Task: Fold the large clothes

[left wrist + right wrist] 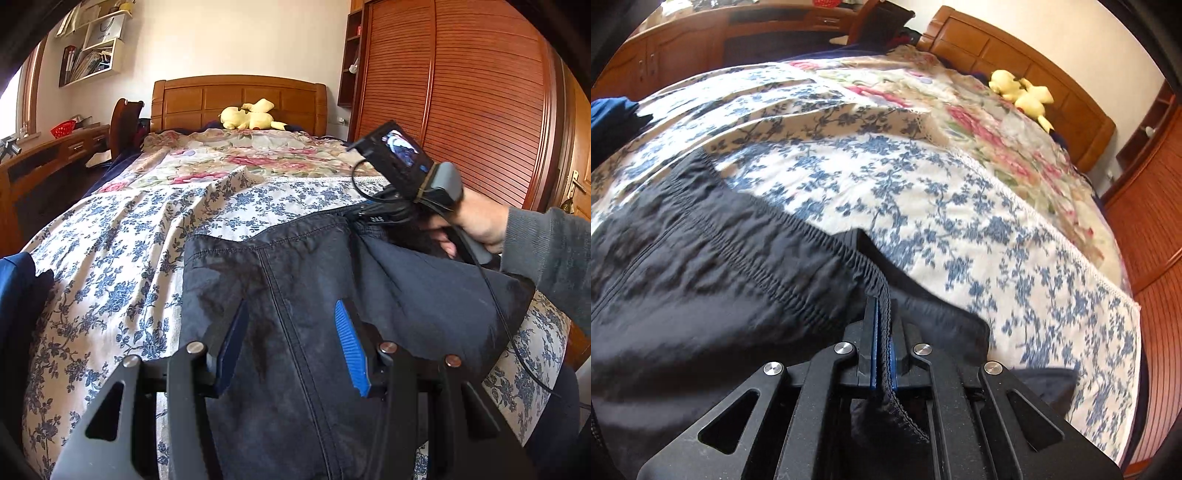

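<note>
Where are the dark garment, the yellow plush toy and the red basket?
dark garment (295, 280): left wrist view, middle panel by seam.
yellow plush toy (251, 116): left wrist view, its body.
red basket (62, 129): left wrist view, its side.

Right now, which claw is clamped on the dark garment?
The right claw: pads pinch the dark garment's elastic hem. The left claw stands open over the fabric.

A bedroom in a home is shown. A bed with a panelled wooden headboard (236, 99) is covered by a blue-flowered white sheet (122, 236), with a yellow plush toy (251, 115) at its head end. A slatted reddish-brown wooden wardrobe (461, 92) and white wall shelves of books (92, 51) are seen.
</note>
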A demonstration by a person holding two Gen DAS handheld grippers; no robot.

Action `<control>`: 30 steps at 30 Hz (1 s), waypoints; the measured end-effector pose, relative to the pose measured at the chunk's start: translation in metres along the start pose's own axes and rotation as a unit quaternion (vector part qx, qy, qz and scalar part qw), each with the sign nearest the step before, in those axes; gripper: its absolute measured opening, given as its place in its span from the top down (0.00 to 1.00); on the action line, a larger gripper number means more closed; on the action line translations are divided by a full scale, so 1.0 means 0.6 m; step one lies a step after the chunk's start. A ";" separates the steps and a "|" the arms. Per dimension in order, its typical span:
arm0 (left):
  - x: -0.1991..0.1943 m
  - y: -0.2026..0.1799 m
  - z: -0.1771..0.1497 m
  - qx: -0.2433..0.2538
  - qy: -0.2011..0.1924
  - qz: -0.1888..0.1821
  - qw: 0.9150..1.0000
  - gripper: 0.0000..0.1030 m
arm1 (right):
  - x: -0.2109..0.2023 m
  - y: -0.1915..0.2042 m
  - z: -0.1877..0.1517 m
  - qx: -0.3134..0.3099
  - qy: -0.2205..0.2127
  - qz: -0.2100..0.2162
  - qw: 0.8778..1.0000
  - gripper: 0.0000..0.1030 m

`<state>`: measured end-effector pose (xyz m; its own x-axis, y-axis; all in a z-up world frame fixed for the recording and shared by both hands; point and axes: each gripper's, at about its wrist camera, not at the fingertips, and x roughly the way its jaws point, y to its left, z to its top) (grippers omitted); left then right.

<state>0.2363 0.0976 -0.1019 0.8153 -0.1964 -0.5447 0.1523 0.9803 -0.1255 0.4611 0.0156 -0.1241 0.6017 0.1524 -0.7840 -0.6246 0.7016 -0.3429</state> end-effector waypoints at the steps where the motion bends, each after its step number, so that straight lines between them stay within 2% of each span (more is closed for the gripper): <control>1: 0.000 -0.001 0.000 0.000 0.000 -0.001 1.000 0.54 | 0.005 -0.003 0.006 0.007 0.003 -0.007 1.000 0.95; 3: 0.002 -0.003 0.001 0.002 0.000 -0.003 1.000 0.54 | 0.003 -0.012 0.012 0.027 -0.003 -0.021 0.999 0.76; 5: 0.003 -0.005 0.002 0.002 0.000 -0.005 1.000 0.54 | -0.014 -0.028 0.015 0.049 -0.024 -0.034 0.998 0.50; 7: 0.004 -0.008 0.003 0.004 0.000 -0.007 1.000 0.54 | -0.037 -0.051 0.016 0.079 -0.046 -0.025 0.995 0.43; 11: 0.004 -0.015 0.004 0.007 0.000 -0.010 1.000 0.54 | -0.101 -0.088 0.002 0.095 -0.086 -0.037 0.991 0.42; 14: 0.003 -0.020 0.002 0.010 0.000 -0.013 1.000 0.54 | -0.135 -0.119 -0.026 0.097 -0.093 -0.039 0.990 0.42; 17: 0.004 -0.025 0.001 0.012 0.000 -0.016 1.000 0.54 | -0.146 -0.154 -0.063 0.103 -0.076 -0.052 0.990 0.42; 23: 0.006 -0.036 0.001 0.019 0.002 -0.021 1.000 0.54 | -0.140 -0.232 -0.146 0.157 -0.044 -0.070 0.984 0.42; 30: 0.012 -0.044 -0.002 0.024 0.007 -0.022 0.999 0.54 | -0.064 -0.264 -0.203 0.196 0.018 -0.055 0.979 0.42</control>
<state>0.2372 0.0701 -0.1036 0.7997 -0.2400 -0.5504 0.2149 0.9703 -0.1107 0.4763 -0.1863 -0.1028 0.6317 0.0411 -0.7741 -0.3141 0.9265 -0.2071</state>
